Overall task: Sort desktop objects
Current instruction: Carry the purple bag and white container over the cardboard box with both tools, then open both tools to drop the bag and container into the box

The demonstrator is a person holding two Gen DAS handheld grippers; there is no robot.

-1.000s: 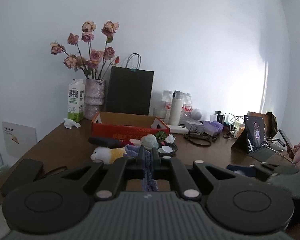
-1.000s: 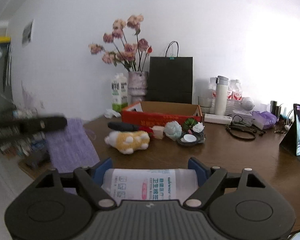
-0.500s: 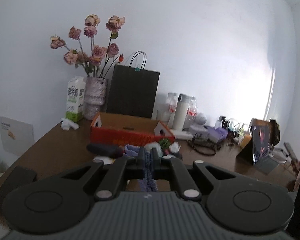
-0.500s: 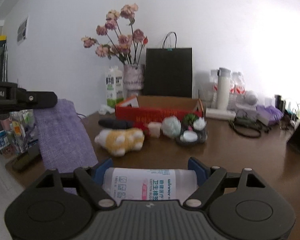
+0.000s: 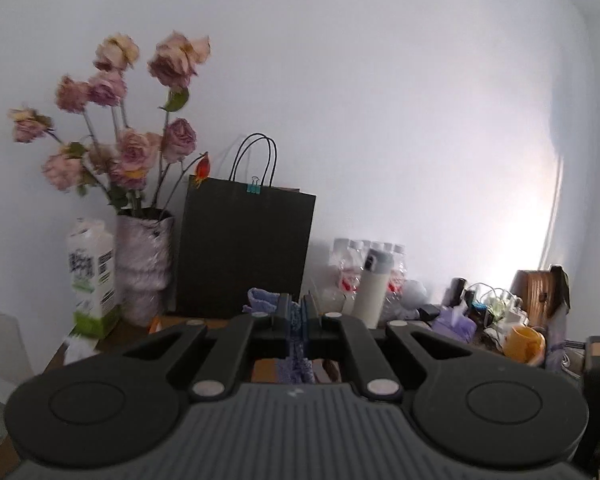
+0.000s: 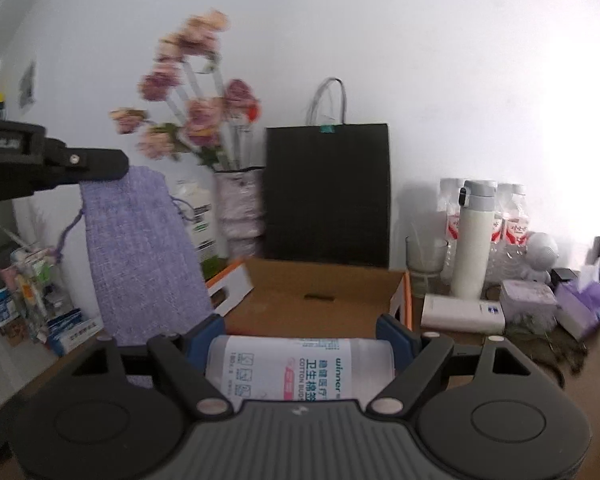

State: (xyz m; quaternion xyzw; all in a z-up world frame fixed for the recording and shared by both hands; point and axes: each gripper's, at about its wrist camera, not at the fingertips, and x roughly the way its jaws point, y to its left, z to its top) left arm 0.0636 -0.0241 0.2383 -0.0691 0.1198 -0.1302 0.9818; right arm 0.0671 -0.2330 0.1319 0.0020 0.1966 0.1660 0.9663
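Cotton-bud pack [image 6: 300,368] sits clamped in your right gripper [image 6: 300,340], poised over the open cardboard box [image 6: 320,304]. Your left gripper [image 5: 298,316] pinches the purple pouch [image 6: 140,256] by its top, letting it hang free.

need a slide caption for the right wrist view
Right tool grips a cotton bud tub before the open cardboard box; left tool dangles a purple pouch.

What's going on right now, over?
Left tongs pinching purple pouch. Right tongs clamping cotton-bud tub. Open cardboard box ahead, way clear.
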